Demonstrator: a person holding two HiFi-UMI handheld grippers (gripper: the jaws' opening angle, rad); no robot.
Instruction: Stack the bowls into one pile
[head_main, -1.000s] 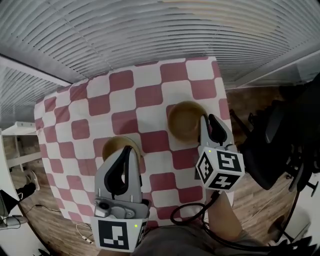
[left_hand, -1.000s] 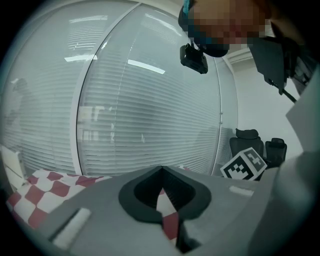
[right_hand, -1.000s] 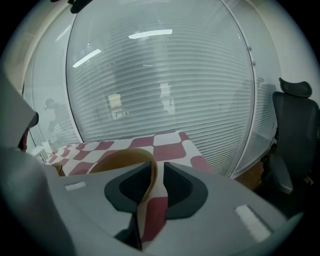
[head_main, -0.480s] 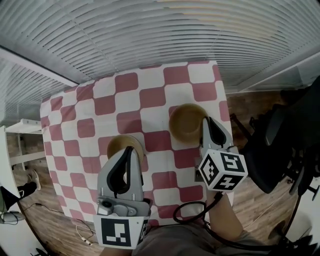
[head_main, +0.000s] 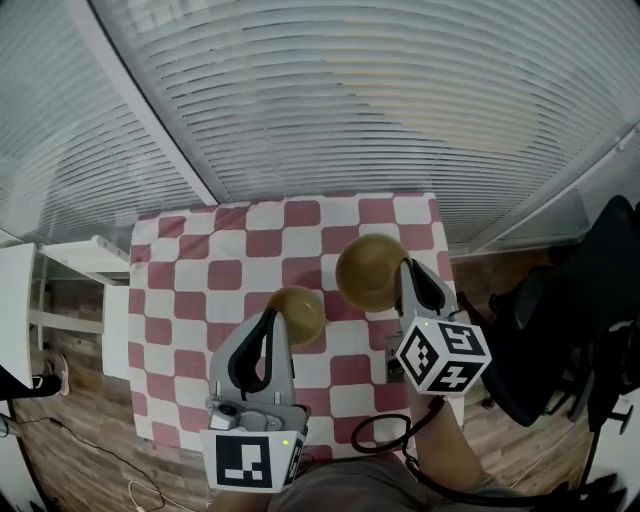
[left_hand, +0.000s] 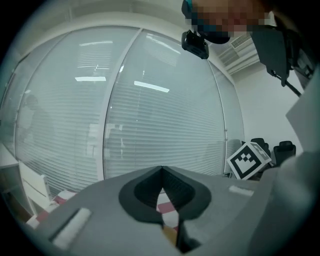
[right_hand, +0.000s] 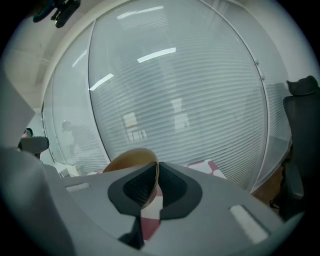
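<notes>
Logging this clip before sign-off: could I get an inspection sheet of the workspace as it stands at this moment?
Surface: table under a red-and-white checked cloth.
Job's things: smaller bowl and larger bowl, held apart, not yet stacked.
Clutter: nothing seen.
Grippers: left gripper, jaws shut on the smaller bowl; right gripper, jaws shut on the larger bowl's rim, bowl tilted.
Cables: black cable looping below the right gripper; thin cable on the floor.
Surroundings: slatted blinds, black chair, white shelf, wooden floor.
</notes>
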